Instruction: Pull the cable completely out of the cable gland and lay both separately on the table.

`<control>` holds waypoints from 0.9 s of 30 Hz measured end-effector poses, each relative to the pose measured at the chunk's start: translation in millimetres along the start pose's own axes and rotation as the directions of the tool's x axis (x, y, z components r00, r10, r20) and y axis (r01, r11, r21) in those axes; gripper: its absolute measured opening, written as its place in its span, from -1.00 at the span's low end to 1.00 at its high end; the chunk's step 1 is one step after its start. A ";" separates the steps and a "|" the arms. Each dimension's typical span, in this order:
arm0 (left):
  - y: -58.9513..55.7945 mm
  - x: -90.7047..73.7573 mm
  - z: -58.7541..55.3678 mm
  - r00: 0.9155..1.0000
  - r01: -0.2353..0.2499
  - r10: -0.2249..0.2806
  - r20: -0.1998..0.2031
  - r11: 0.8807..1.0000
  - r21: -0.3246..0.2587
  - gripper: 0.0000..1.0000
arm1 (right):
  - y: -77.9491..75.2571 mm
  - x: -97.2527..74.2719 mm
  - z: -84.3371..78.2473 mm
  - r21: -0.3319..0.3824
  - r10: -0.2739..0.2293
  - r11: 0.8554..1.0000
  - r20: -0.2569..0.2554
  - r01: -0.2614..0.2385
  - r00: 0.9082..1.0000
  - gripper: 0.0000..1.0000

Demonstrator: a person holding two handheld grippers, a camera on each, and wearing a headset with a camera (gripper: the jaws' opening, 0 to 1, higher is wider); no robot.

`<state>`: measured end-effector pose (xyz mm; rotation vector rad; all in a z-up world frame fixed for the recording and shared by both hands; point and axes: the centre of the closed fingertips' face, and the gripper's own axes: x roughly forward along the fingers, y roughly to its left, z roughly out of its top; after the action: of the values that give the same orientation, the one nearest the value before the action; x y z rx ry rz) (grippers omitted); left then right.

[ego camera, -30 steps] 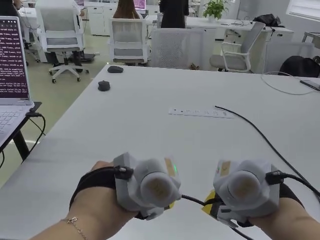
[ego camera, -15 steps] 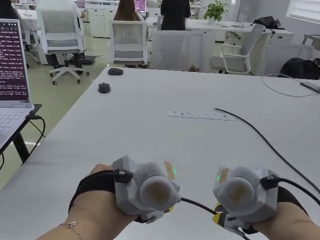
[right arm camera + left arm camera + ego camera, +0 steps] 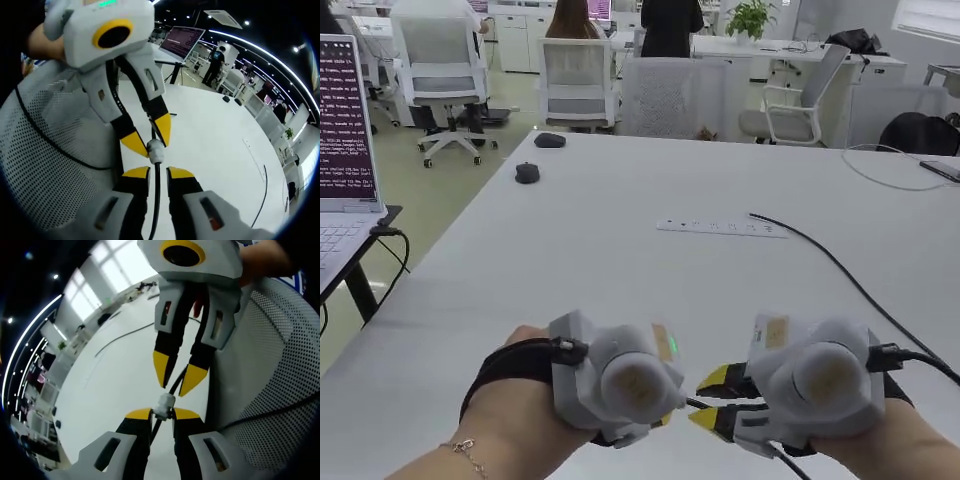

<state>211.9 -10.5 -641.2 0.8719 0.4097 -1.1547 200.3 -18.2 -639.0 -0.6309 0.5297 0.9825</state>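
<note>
Bright, even office light falls on the matte white tabletop [image 3: 620, 270], and shadows on it are faint and soft. The head view is sharp. Both gripper views bulge strongly toward their edges. In the left gripper view, tall daylight windows [image 3: 102, 285] blow out at 11 o'clock.

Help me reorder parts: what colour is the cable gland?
White cable gland, clearest in left gripper view.

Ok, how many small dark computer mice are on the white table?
2: one dark rounded mouse near the white table's far left edge, another dark mouse just beyond it at the far corner. The near edge is covered, so more may be hidden.
</note>
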 end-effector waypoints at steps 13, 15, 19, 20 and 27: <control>4.3 -1.1 -0.4 1.000 -0.015 0.015 0.002 1.000 -0.019 -0.67 | -2.9 1.8 -11.4 -0.018 -0.016 1.000 -0.056 0.015 0.998 -0.93; 5.5 -1.3 -0.5 1.000 -0.020 0.020 0.002 1.000 -0.021 -0.67 | -4.7 1.6 -13.4 -0.011 -0.022 1.000 -0.064 0.022 0.998 -0.93; 7.9 -1.7 -2.6 1.000 -0.028 0.028 -0.005 0.999 -0.025 -0.67 | -7.2 1.9 -21.9 -0.001 -0.031 1.000 -0.102 0.031 0.994 -0.94; 7.9 -1.8 -3.1 1.000 -0.028 0.028 -0.007 0.999 -0.026 -0.67 | -7.5 2.0 -24.1 0.001 -0.033 0.999 -0.113 0.033 0.993 -0.94; 8.5 -2.1 -3.4 0.999 -0.033 0.032 -0.009 0.999 -0.027 -0.67 | -12.2 0.9 -34.9 0.011 -0.052 0.998 -0.160 0.055 0.986 -0.94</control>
<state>219.4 -5.4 -638.7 0.8578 0.4160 -1.1135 207.1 -47.1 -661.2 -0.7100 0.6583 0.8809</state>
